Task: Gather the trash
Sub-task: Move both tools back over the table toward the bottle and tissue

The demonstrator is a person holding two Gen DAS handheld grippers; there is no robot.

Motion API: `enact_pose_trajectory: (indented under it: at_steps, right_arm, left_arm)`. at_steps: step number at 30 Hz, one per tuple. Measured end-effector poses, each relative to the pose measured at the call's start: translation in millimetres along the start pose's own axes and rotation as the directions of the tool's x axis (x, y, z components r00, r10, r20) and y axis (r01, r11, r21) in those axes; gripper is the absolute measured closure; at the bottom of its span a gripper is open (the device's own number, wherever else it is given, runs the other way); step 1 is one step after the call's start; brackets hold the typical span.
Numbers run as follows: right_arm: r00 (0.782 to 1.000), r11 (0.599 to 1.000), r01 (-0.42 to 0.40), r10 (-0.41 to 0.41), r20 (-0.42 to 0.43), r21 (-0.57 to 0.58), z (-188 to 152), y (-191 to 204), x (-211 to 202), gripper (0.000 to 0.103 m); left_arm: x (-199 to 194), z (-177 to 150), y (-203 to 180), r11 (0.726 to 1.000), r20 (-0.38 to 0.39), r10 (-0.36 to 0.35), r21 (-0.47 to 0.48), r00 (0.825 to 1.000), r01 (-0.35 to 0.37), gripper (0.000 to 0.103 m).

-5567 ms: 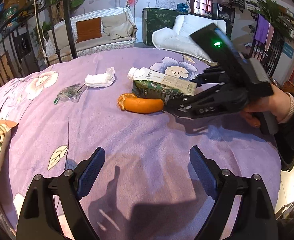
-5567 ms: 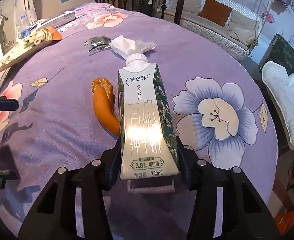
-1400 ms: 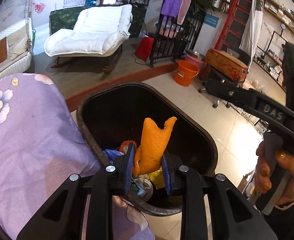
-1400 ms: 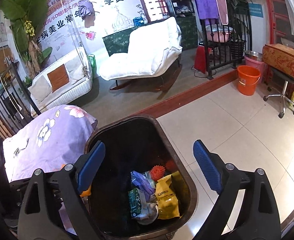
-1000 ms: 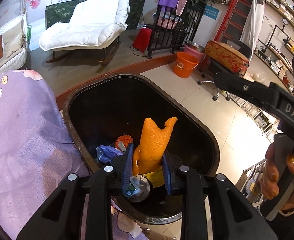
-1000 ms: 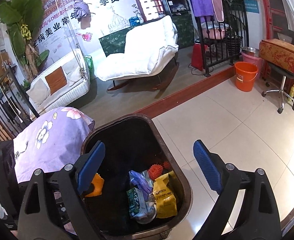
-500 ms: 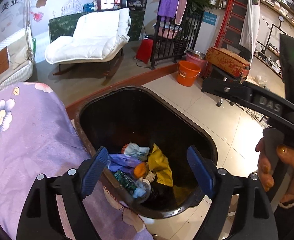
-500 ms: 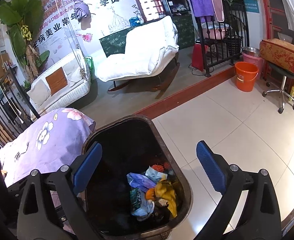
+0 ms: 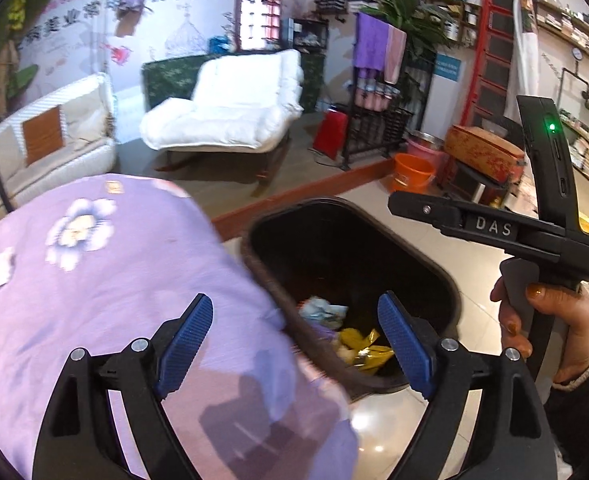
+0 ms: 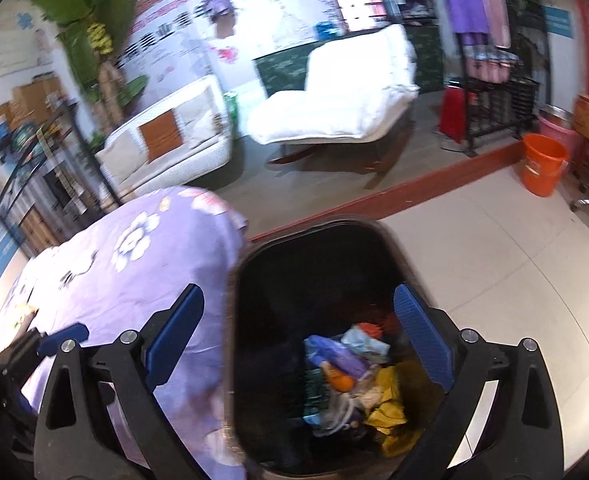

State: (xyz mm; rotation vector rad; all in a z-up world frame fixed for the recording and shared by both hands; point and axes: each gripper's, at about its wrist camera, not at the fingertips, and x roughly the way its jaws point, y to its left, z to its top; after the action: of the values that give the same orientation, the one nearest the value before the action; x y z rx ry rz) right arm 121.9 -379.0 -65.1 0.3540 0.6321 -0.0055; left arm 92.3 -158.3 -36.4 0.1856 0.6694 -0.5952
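- The left gripper (image 9: pixel 294 334) was spread wide, holding nothing.
- The right gripper (image 10: pixel 299 334) was likewise spread, empty.
- The trash (image 10: pixel 348 380) lay heaped in the black bin (image 10: pixel 254 280), whose long axis ran from 6 to 12 o'clock.

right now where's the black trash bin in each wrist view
Left wrist view: the black oval plastic trash bin sits right of centre, beside the purple floral tablecloth, partly behind the open left gripper.
Right wrist view: the bin is at lower centre, seen from above with trash inside, between the open jaws of the right gripper.
Shared landmark: the orange plastic bucket on the floor beyond the bin.
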Motion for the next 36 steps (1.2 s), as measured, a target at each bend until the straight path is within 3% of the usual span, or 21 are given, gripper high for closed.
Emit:
enact_pose_trajectory:
  at_steps: [7,14,21,26,33,36]
  right_arm:
    - [0.995,0.989,-0.096,0.091,-0.05,-0.113,-5.8,58.2,19.8,0.008]
    - [0.978,0.958,-0.194,0.171,-0.12,-0.211,-15.5,118.3,40.2,0.008]
    - [0.944,0.897,-0.312,0.254,-0.212,-0.314,-27.3,190.0,63.5,0.008]
    - [0.919,0.841,-0.377,0.289,-0.267,-0.388,-32.7,240.7,82.0,0.008]
    - [0.886,0.777,-0.445,0.312,-0.342,-0.445,-29.6,298.9,120.5,0.008]
    - [0.873,0.764,-0.466,0.316,-0.371,-0.446,-23.4,319.8,142.7,0.008]
  left_arm:
    - [-30.4,-21.3,49.4,0.989,0.012,0.123,-0.089,0.992,-0.122,0.019]
    - [-58.9,-42.0,97.5,0.958,-0.003,0.222,-0.184,0.975,-0.219,0.019]
    - [-83.1,-60.2,144.1,0.917,-0.031,0.328,-0.228,0.944,-0.326,0.019]
    - [-96.0,-72.3,185.2,0.876,-0.076,0.406,-0.252,0.91,-0.412,0.019]
    - [-98.6,-76.6,249.9,0.829,-0.144,0.451,-0.297,0.881,-0.474,0.019]
    - [-94.7,-70.8,274.3,0.812,-0.168,0.483,-0.281,0.859,-0.511,0.019]
